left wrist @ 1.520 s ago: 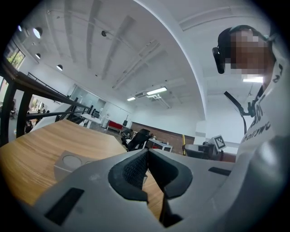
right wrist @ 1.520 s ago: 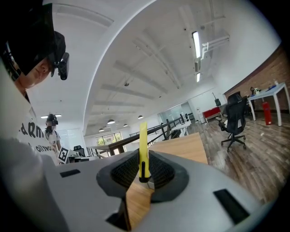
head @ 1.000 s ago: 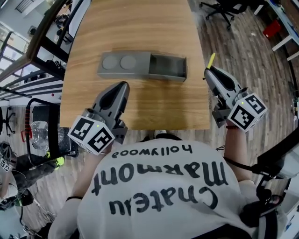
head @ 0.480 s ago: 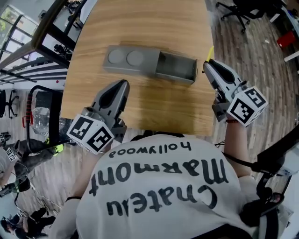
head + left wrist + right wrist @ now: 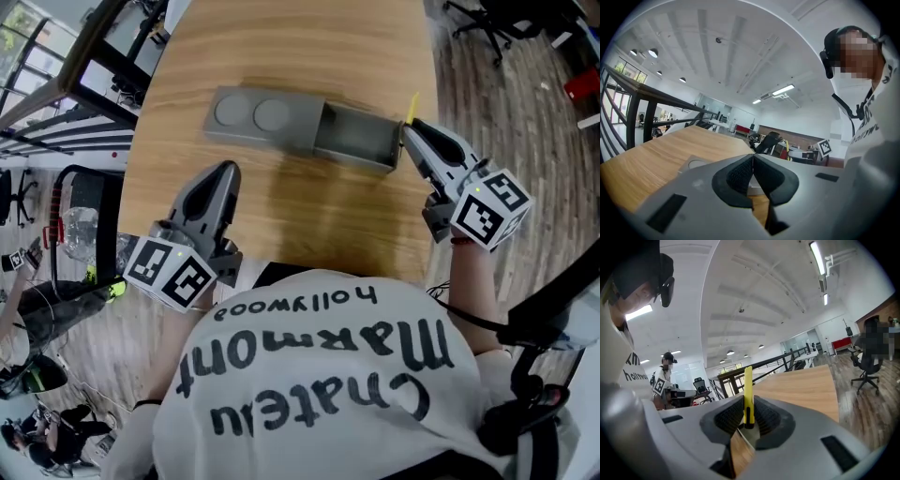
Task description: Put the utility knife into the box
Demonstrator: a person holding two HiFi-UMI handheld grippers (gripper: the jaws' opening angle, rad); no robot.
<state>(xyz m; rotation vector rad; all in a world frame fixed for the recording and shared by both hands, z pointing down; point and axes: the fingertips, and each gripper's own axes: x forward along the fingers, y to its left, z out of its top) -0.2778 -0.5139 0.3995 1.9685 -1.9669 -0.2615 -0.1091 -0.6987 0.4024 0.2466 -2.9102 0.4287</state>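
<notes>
A grey box (image 5: 300, 127) lies across the wooden table (image 5: 281, 47); its left half carries a lid with two round dimples and its right half is an open tray (image 5: 354, 142). My right gripper (image 5: 409, 133) hangs at the tray's right end, shut on a thin yellow utility knife (image 5: 411, 106) that sticks out past the jaws and stands upright between them (image 5: 748, 397). My left gripper (image 5: 221, 176) is shut with nothing in it, over the table's near part, short of the box; its pads (image 5: 752, 171) meet.
The table's near edge runs just in front of the person's white printed shirt (image 5: 309, 375). Wooden floor and office chairs (image 5: 487, 19) lie to the right. A railing and clutter (image 5: 56, 244) fill the left side. Another person (image 5: 663, 376) stands far off.
My right gripper has carried the knife left and forward, from off the table's right side to the tray's right end. The left gripper drifted slightly left.
</notes>
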